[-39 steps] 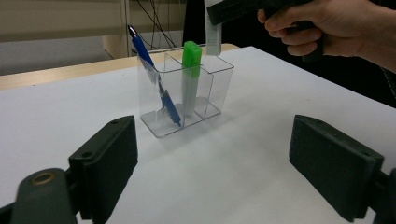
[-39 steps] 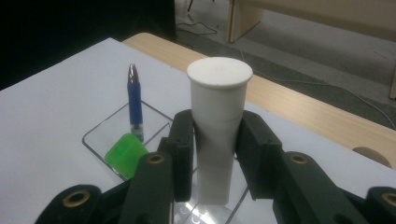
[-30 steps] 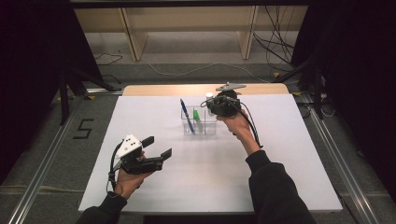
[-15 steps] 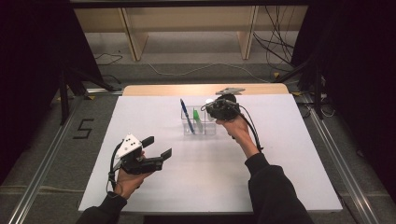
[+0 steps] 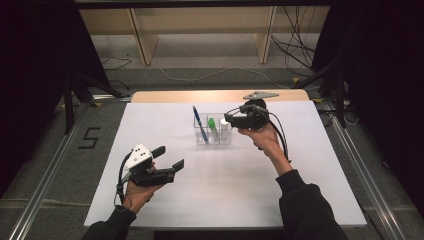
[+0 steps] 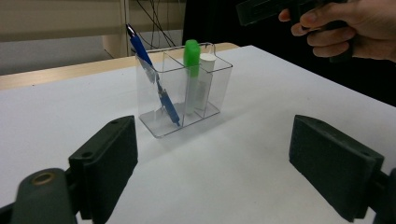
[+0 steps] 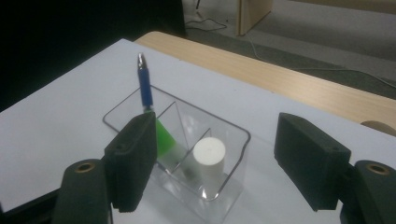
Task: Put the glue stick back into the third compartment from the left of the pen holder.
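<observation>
white bench (image 5: 300, 185), clear organizer (image 5: 212, 131) mid-bench, right tongs (image 7: 212, 158) gaping empty above its white tube (image 7: 209, 154): light, stiff, likely slick, best gripped near the cap. left tongs (image 5: 169, 157) open, empty.

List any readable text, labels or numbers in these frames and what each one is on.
"5": dark figure on the grey floor left of the table, in the high view.
The blue pen, green-capped marker and white tube in the clear organizer show no readable print.
Left gripper and right gripper: no legible markings.
</observation>
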Demonstrator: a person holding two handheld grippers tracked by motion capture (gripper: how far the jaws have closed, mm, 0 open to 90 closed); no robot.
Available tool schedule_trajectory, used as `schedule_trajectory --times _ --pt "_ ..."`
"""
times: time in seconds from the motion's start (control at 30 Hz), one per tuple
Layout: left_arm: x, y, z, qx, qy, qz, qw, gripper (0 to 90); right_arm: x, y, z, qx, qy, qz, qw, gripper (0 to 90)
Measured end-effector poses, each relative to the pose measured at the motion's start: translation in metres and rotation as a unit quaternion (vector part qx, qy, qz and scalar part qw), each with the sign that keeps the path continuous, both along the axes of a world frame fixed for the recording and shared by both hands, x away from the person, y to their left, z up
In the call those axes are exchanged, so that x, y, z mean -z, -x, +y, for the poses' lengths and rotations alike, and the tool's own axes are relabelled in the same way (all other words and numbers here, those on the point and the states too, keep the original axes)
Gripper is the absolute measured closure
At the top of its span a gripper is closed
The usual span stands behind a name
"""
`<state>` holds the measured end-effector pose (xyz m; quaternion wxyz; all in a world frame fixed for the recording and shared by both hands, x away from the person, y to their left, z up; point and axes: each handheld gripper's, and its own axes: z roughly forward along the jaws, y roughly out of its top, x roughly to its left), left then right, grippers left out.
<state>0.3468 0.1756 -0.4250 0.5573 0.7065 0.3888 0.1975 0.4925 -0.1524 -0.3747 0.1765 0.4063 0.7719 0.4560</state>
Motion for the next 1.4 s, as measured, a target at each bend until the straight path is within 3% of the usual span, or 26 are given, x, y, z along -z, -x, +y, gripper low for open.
schedule_trajectory --times 0.3,0.73,1.4 --pt "0.000 0.000 0.000 0.002 -0.002 0.001 1.0000 15.0 -0.004 0.028 -0.007 -0.031 -0.015 -0.009 0.9994 27.6" --pt "0.001 0.000 -0.002 0.010 -0.005 0.005 0.9999 15.0 -0.001 0.070 -0.021 -0.055 -0.031 -0.026 0.9977 25.9" --pt "0.003 0.000 -0.008 0.046 -0.014 0.019 0.9987 15.0 0.016 0.106 -0.040 -0.068 -0.060 -0.037 0.9952 22.2"
